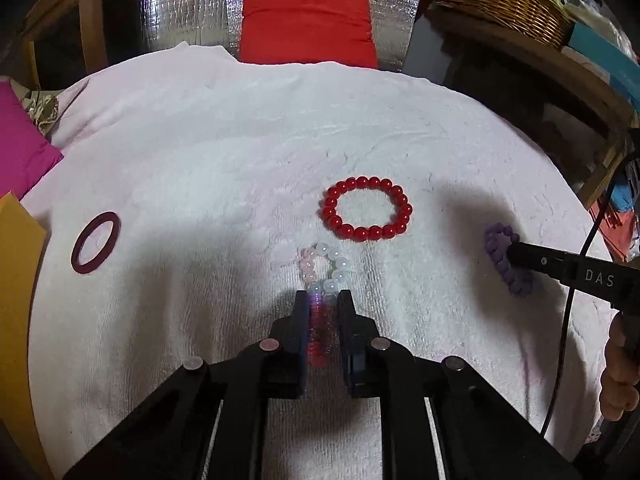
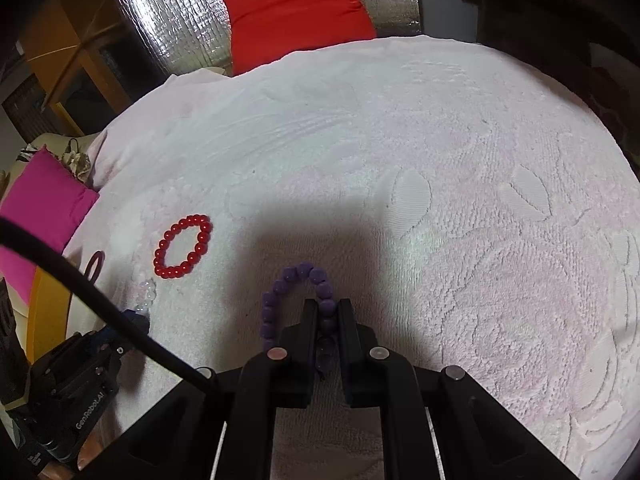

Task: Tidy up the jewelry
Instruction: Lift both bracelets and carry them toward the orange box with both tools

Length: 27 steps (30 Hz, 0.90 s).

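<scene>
Pale multicoloured bead bracelet: on the white towel, near edge pinched between the fingers of the left gripper, clear, pink and purple beads squeezed into the narrow gap, far loop lying free on the cloth. Jaws clenched on it.

Purple bead bracelet: also on the towel, right side of its loop caught between the fingers of the right gripper, jaws clamped tight on the beads, the rest curving out to the left.

Red bead bracelet: flat and round on the towel just beyond the pale one, untouched.

Dark maroon bangle: well apart at the left edge of the towel.

Beyond the towel: red cushion, magenta cushion, wicker basket.
</scene>
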Each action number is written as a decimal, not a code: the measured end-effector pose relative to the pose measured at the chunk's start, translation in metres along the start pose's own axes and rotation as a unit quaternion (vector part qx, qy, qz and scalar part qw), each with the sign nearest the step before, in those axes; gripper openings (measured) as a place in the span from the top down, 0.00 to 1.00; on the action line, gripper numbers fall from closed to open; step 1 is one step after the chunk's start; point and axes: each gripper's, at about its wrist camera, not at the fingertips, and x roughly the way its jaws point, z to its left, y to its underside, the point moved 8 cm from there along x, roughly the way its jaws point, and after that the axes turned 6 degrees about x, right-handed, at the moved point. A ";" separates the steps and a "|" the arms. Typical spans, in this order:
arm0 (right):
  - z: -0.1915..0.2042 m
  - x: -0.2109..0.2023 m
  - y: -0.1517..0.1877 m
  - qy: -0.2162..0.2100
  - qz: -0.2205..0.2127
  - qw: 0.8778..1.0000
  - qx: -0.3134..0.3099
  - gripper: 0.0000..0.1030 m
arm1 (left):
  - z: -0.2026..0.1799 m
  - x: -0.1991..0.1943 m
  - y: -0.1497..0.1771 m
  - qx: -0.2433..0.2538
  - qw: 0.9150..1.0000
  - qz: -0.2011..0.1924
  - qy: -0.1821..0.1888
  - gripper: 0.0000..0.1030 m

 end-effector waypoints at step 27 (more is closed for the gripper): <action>0.049 -0.046 -0.013 -0.115 -0.079 0.990 -0.020 0.90 | 0.024 -0.078 -0.018 -0.007 0.996 -0.088 0.011 0.93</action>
